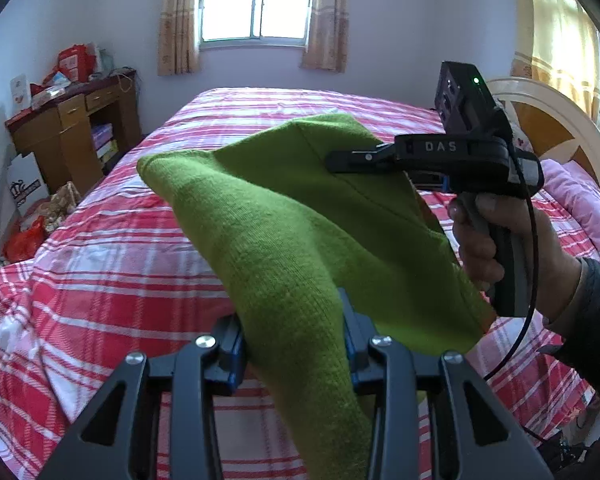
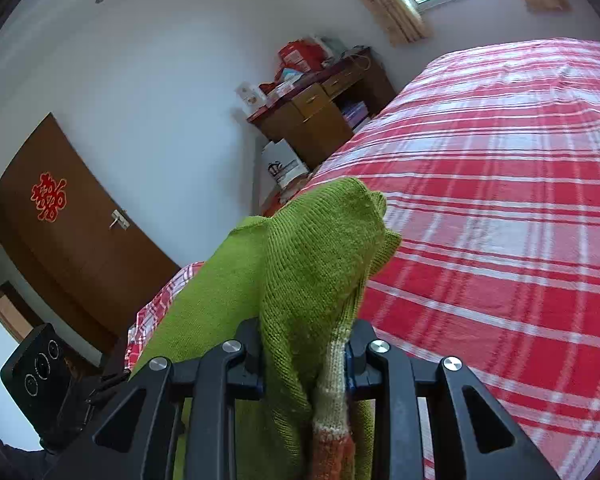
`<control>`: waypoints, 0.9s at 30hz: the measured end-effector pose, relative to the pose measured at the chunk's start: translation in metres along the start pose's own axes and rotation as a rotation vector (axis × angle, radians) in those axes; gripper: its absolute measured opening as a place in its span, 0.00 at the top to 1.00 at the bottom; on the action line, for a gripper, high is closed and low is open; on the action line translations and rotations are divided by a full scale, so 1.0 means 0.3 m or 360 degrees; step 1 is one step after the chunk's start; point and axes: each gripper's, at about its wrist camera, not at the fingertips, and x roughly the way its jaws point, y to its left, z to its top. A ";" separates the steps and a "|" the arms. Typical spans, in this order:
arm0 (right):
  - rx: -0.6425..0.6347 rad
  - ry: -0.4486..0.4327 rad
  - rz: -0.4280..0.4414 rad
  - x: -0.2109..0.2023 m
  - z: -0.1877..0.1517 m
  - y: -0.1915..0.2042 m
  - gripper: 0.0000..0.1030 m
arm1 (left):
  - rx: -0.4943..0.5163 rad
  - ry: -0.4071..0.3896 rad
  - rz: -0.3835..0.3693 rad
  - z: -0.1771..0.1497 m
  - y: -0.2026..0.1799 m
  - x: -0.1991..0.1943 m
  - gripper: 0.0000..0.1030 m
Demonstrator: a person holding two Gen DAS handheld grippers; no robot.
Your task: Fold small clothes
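Right now I hold the green knit [image 1: 284, 232] in the air above the bed [image 1: 112, 264], one part of it in each of my grippers. My left gripper [image 1: 294, 344] has its jaws closed narrow on a thick bunch of the knit, which spills down between them. My right gripper [image 2: 306, 356] has its jaws clamped on another bunch, where the green runs into a pale and orange band. In the left view the right gripper [image 1: 340, 162] reaches in from the side, with my hand [image 1: 496, 240] on its grip.

To do this step well, I judge I should pull the two held parts apart until the cloth hangs flat between them, then lower it onto the bed so that it lands smooth, not in a heap. Both grips take a lot of cloth, so a hidden layer could be caught inside and spoil the fold; I cannot tell from here how many layers each holds.

For room, the bed lies wide and bare ahead of me, with nothing on the striped sheet in the middle. A pink pillow [image 1: 580, 196] and the headboard [image 1: 548, 120] close off the right side. A wooden desk [image 1: 72, 132] stands well apart past the left edge, and bags [image 1: 40, 220] lie on the floor beside it. I would set the knit down mid-bed, away from both edges.
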 end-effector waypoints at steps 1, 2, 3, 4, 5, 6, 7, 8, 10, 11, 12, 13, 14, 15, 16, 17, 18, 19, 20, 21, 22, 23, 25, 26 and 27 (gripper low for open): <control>-0.0005 0.0006 0.0006 0.012 0.005 0.006 0.73 | 0.0000 -0.0006 0.0013 -0.004 0.012 -0.007 0.62; -0.0011 0.0012 0.0017 0.028 0.008 0.020 0.73 | -0.0004 -0.0011 0.0026 -0.007 0.025 -0.014 0.63; -0.0015 0.0018 0.0027 0.042 0.011 0.031 0.73 | -0.0007 -0.0017 0.0039 -0.009 0.035 -0.022 0.63; -0.0018 0.0023 0.0036 0.055 0.014 0.040 0.73 | -0.0008 -0.0020 0.0050 -0.007 0.046 -0.024 0.63; -0.0024 0.0028 0.0043 0.071 0.016 0.051 0.73 | -0.0013 -0.0022 0.0059 -0.012 0.056 -0.029 0.62; -0.0026 0.0034 0.0053 0.087 0.019 0.061 0.73 | -0.0021 -0.0023 0.0070 -0.015 0.069 -0.033 0.62; -0.0024 0.0039 0.0064 0.104 0.020 0.069 0.73 | -0.0024 -0.0024 0.0078 -0.018 0.075 -0.035 0.63; -0.0023 0.0041 0.0072 0.116 0.022 0.071 0.73 | -0.0026 -0.0026 0.0089 -0.019 0.086 -0.034 0.62; -0.0018 0.0051 0.0088 0.146 0.027 0.082 0.73 | -0.0033 -0.0028 0.0114 -0.030 0.105 -0.036 0.63; -0.0019 0.0061 0.0094 0.163 0.027 0.088 0.73 | -0.0039 -0.0026 0.0122 -0.034 0.116 -0.034 0.63; -0.0024 0.0073 0.0095 0.180 0.027 0.095 0.73 | -0.0051 -0.0023 0.0129 -0.038 0.129 -0.033 0.63; -0.0027 0.0085 0.0099 0.197 0.026 0.103 0.73 | -0.0060 -0.0022 0.0131 -0.042 0.137 -0.033 0.63; -0.0030 0.0093 0.0103 0.210 0.027 0.111 0.73 | -0.0071 -0.0020 0.0136 -0.045 0.148 -0.032 0.63; -0.0031 0.0101 0.0109 0.222 0.028 0.116 0.73 | -0.0077 -0.0019 0.0139 -0.053 0.154 -0.038 0.63; -0.0033 0.0109 0.0117 0.232 0.028 0.120 0.73 | -0.0086 -0.0018 0.0144 -0.057 0.158 -0.041 0.63; -0.0035 0.0120 0.0122 0.246 0.031 0.126 0.73 | -0.0092 -0.0017 0.0148 -0.060 0.163 -0.044 0.63; -0.0035 0.0129 0.0126 0.257 0.030 0.130 0.73 | -0.0098 -0.0016 0.0152 -0.064 0.167 -0.046 0.63; -0.0032 0.0138 0.0131 0.264 0.028 0.131 0.73 | -0.0104 -0.0013 0.0157 -0.066 0.173 -0.048 0.63; -0.0032 0.0148 0.0136 0.277 0.027 0.133 0.73 | -0.0110 -0.0011 0.0160 -0.068 0.177 -0.048 0.63; -0.0032 0.0157 0.0139 0.288 0.025 0.136 0.73 | -0.0116 -0.0009 0.0165 -0.071 0.181 -0.049 0.63; -0.0029 0.0166 0.0144 0.298 0.026 0.137 0.73 | -0.0121 -0.0006 0.0170 -0.075 0.185 -0.049 0.63; -0.0030 0.0178 0.0147 0.309 0.027 0.140 0.73 | -0.0126 -0.0002 0.0172 -0.077 0.189 -0.047 0.63; -0.0029 0.0199 0.0149 0.326 0.020 0.141 0.73 | -0.0142 0.0011 0.0175 -0.089 0.195 -0.042 0.62; -0.0027 0.0211 0.0146 0.336 0.015 0.140 0.73 | -0.0149 0.0018 0.0175 -0.096 0.201 -0.040 0.62; -0.0024 0.0219 0.0142 0.348 0.014 0.138 0.73 | -0.0157 0.0027 0.0178 -0.101 0.203 -0.033 0.62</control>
